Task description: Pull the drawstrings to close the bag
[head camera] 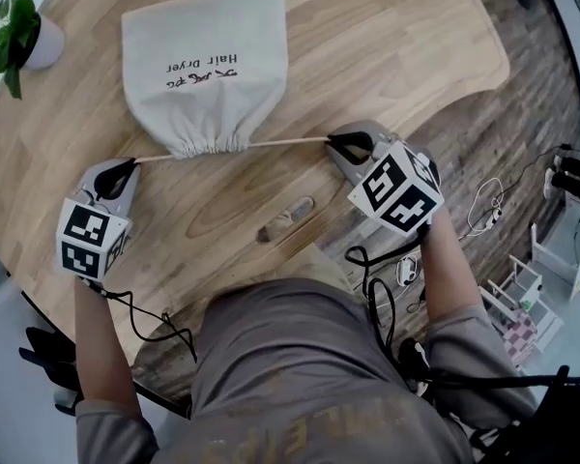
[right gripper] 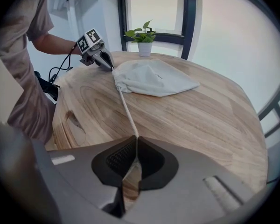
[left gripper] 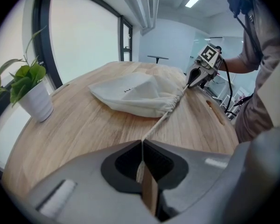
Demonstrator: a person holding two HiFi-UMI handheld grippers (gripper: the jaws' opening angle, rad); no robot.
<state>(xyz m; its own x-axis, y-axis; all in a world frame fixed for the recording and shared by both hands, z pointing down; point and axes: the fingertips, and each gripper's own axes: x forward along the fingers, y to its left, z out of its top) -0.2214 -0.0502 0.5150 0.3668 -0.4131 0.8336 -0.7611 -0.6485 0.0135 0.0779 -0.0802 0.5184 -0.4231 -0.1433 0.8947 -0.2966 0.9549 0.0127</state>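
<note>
A cream cloth bag (head camera: pixel 205 66) with dark print lies flat on the wooden table, its mouth (head camera: pixel 210 144) gathered tight toward me. A pale drawstring (head camera: pixel 288 141) runs out of each side of the mouth. My left gripper (head camera: pixel 129 163) is shut on the left drawstring (left gripper: pixel 159 122), which runs taut from its jaws to the bag (left gripper: pixel 135 95). On the other side, my right gripper (head camera: pixel 334 141) is shut on the right drawstring (right gripper: pixel 126 111), stretched straight to the bag (right gripper: pixel 156 79). Both grippers rest low over the table, one either side of the mouth.
A potted plant (head camera: pixel 17 33) in a white pot stands at the table's far left corner. A slot-shaped cutout (head camera: pixel 285 217) in the tabletop lies near the front edge. Cables (head camera: pixel 483 206) and furniture stand on the floor to the right.
</note>
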